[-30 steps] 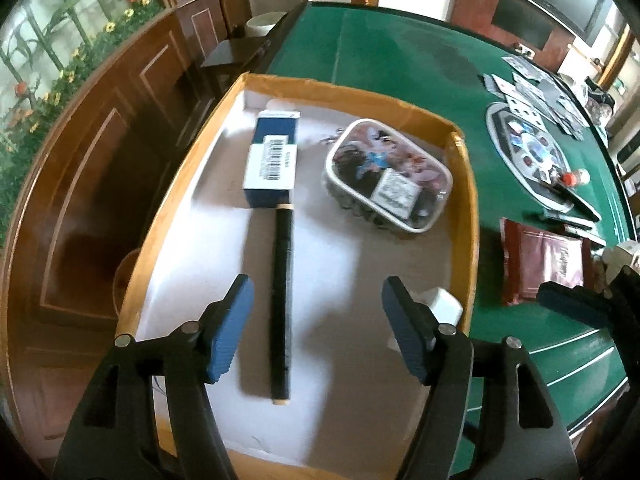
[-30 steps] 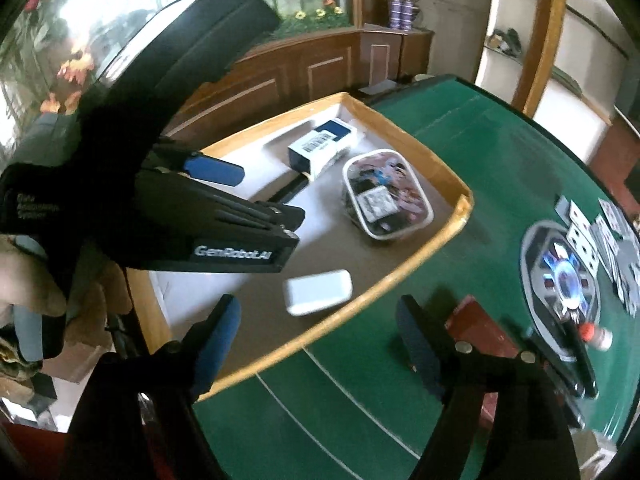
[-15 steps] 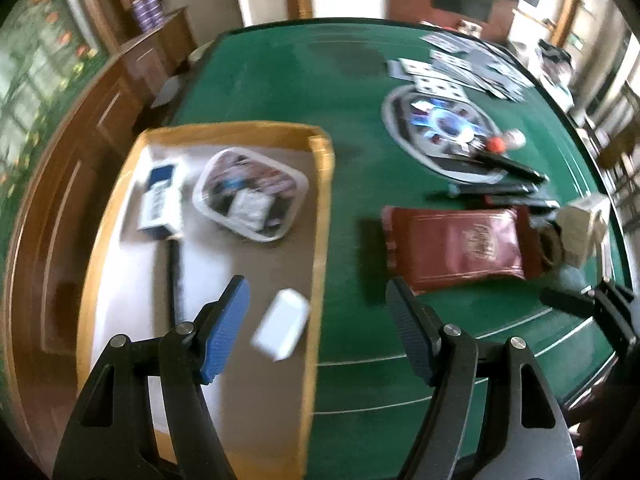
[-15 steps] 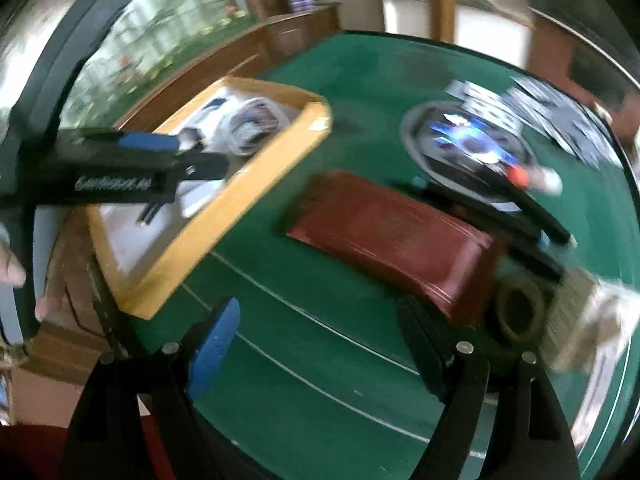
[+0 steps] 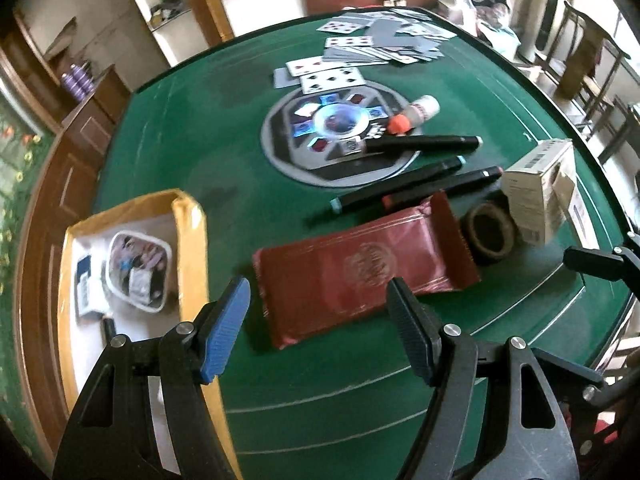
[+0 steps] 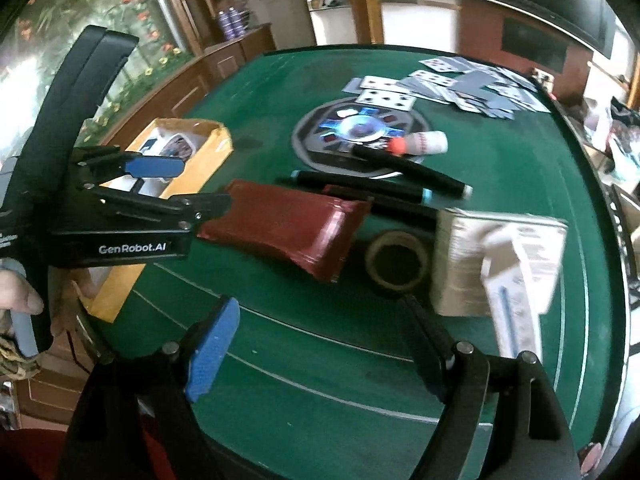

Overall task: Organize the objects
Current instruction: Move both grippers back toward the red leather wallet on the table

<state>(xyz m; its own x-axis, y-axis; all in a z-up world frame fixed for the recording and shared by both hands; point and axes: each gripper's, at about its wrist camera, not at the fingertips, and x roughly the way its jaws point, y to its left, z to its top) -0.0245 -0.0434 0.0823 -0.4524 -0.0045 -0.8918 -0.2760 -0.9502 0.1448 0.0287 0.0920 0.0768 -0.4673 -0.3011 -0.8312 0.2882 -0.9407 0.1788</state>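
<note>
Both tongs, left [image 5: 318, 330] and right [image 6: 320, 356], are being held wide, empty, over the worktop [image 5: 192, 152]; the red pouch [image 5: 360, 268] is lying at 12 o'clock of the left.

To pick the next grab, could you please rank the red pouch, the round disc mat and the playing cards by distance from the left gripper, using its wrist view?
From the left gripper:
1. Red pouch, just ahead of the open fingers.
2. Round disc mat, mid-table beyond the markers.
3. Playing cards, at the far edge.
</note>
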